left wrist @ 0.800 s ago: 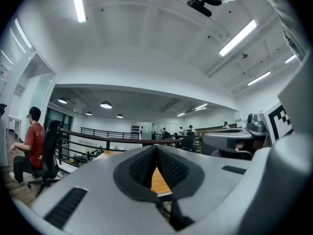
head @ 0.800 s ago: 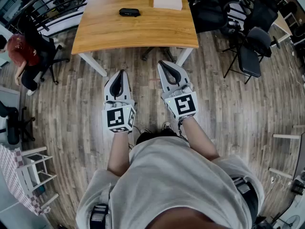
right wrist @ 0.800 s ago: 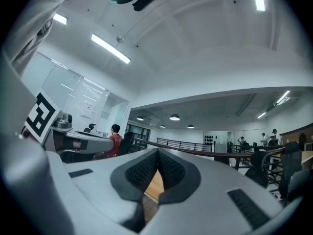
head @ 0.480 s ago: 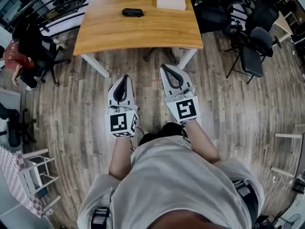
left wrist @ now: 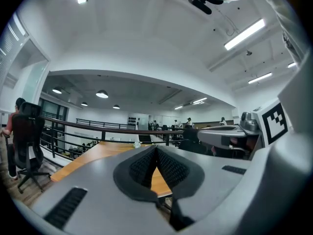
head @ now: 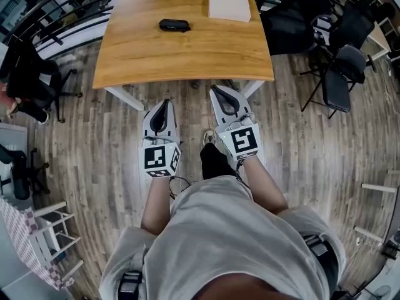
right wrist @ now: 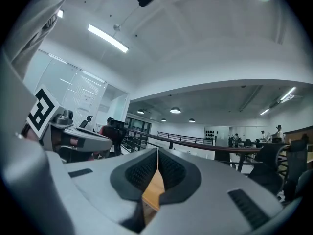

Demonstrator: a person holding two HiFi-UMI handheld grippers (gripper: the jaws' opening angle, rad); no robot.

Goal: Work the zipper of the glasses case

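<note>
Case point(head: 174, 25): small, black, oblong, lying flat on wooden table point(head: 181, 55), toward far side, left of pale flat box point(head: 229, 2), apart from it. Zipper too small to make out. Left gripper point(head: 164, 103), right gripper point(head: 216, 90): both clenched, empty, level, short of table's near edge, well apart from case.

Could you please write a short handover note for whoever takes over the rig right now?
Left tool: shut, empty, held level just short of the table's near edge.
Right tool: shut, empty, level, beside the left one.
Glasses case: lying on the wooden table toward its far side, left of a pale flat pad. Neither tool is near it.
Done: nothing on the case yet. Its zipper is too small to read from here.
Left: step up to the table, steady the case with one tool and work the zipper with the other.
</note>
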